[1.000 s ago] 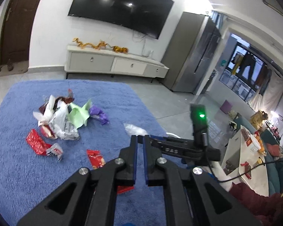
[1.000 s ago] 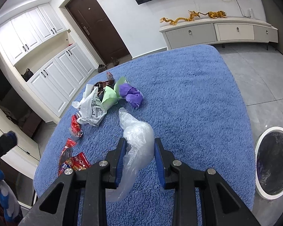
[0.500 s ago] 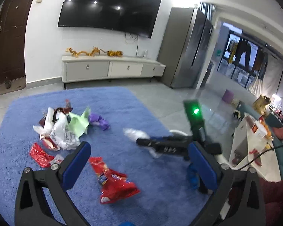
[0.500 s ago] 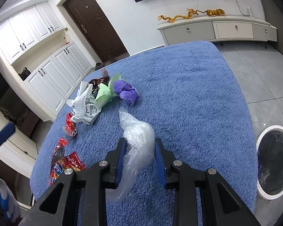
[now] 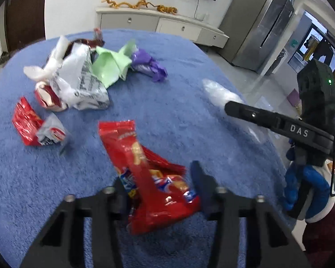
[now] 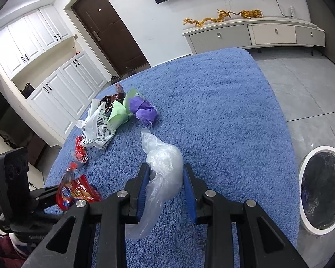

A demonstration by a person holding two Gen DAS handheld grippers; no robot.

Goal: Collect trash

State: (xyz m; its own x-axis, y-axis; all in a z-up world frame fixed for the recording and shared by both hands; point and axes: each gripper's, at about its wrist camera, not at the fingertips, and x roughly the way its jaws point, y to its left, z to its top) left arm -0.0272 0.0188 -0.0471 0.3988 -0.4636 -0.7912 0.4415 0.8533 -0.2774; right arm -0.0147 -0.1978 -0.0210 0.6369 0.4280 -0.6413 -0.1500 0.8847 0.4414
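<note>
My left gripper (image 5: 160, 178) stands open around a red snack bag (image 5: 154, 178) lying on the blue rug (image 5: 167, 107); the bag lies between the jaws, and I cannot tell if they touch it. The bag also shows in the right wrist view (image 6: 74, 191). My right gripper (image 6: 166, 176) is shut on a clear plastic bag (image 6: 165, 169) just above the rug. A white-rimmed trash bin (image 6: 321, 189) with a dark liner stands on the floor at the right.
A pile of trash lies farther back on the rug: a white printed bag (image 5: 78, 80), green paper (image 5: 109, 64), a purple wrapper (image 5: 149, 64), and small red wrappers (image 5: 29, 120). A low white cabinet (image 6: 254, 35) lines the wall.
My left gripper opened wide, then dropped down toward the rug and narrowed around the red snack bag. My right gripper kept its hold on the clear bag and barely moved.
</note>
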